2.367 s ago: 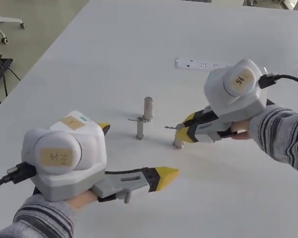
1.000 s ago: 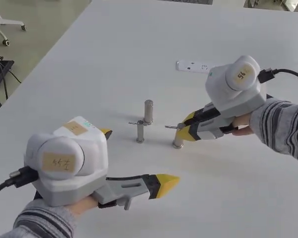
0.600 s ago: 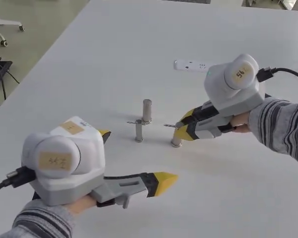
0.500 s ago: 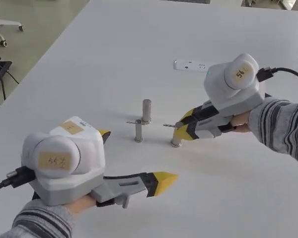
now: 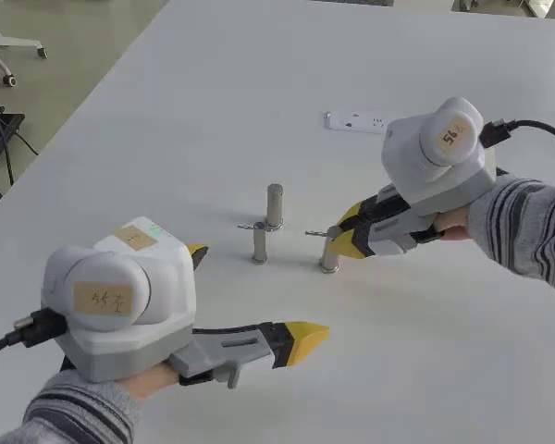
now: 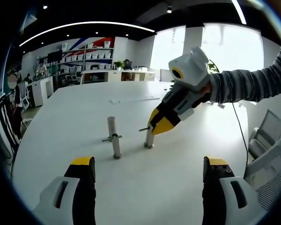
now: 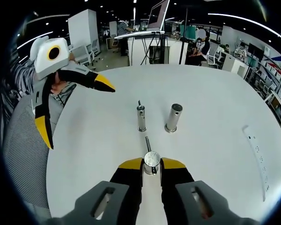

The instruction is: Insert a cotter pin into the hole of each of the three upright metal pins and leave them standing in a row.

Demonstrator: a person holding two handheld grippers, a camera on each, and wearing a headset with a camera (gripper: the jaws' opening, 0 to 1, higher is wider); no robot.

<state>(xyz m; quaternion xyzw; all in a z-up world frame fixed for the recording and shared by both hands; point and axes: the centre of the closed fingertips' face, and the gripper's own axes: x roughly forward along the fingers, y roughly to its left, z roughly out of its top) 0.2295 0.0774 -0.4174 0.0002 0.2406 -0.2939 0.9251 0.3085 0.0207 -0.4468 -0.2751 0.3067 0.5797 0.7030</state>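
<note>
Three metal pins stand on the white table (image 5: 213,111). The far pin (image 5: 274,204) is bare. The middle pin (image 5: 260,242) has a cotter pin through its top. My right gripper (image 5: 344,233) is at the top of the near right pin (image 5: 329,254), shut on a cotter pin (image 5: 314,233) whose tip sticks out on the pin's left side. In the right gripper view the yellow fingertips flank that pin's top (image 7: 152,158), and the cotter pin (image 7: 147,142) points forward. My left gripper (image 5: 250,291) hovers open and holds nothing, well short of the pins (image 6: 116,145).
A white power strip (image 5: 356,121) lies beyond the pins toward the table's far side. The right gripper's cable (image 5: 536,125) trails off to the right. Office chairs and desks stand beyond the table's edges.
Almost nothing has moved. My right gripper stays at the near right pin with the cotter pin, and my left gripper stays open in the same place.
</note>
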